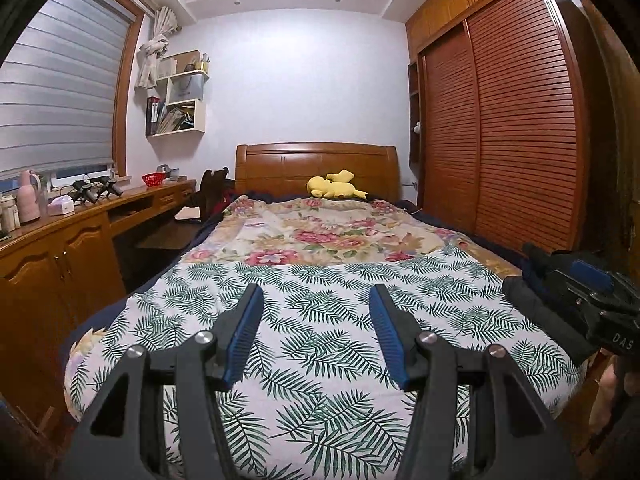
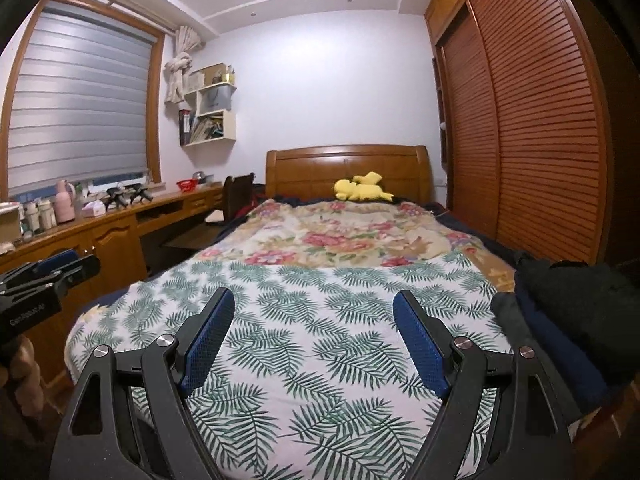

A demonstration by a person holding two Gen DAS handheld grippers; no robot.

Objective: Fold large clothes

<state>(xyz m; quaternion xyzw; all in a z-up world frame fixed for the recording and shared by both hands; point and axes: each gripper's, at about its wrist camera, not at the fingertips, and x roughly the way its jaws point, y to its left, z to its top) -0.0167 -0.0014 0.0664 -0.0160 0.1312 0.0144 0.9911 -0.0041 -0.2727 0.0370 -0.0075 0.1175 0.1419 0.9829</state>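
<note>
Along the left wall runs a wooden desk (image 2: 120, 236). The left gripper (image 1: 316, 296) hovers over the near end of the bed, its jaws parted with nothing between them, only the fern-print sheet (image 1: 320, 320) below. Just to its right the right gripper (image 2: 314, 300) hangs above the same sheet, jaws spread wider and empty too. Farther up the bed lies a floral quilt (image 2: 344, 236), and a yellow plush toy (image 2: 362, 190) rests by the headboard. The stack of dark clothes (image 2: 568, 312) sits at the bed's near right edge, right of both grippers, touched by neither.
</note>
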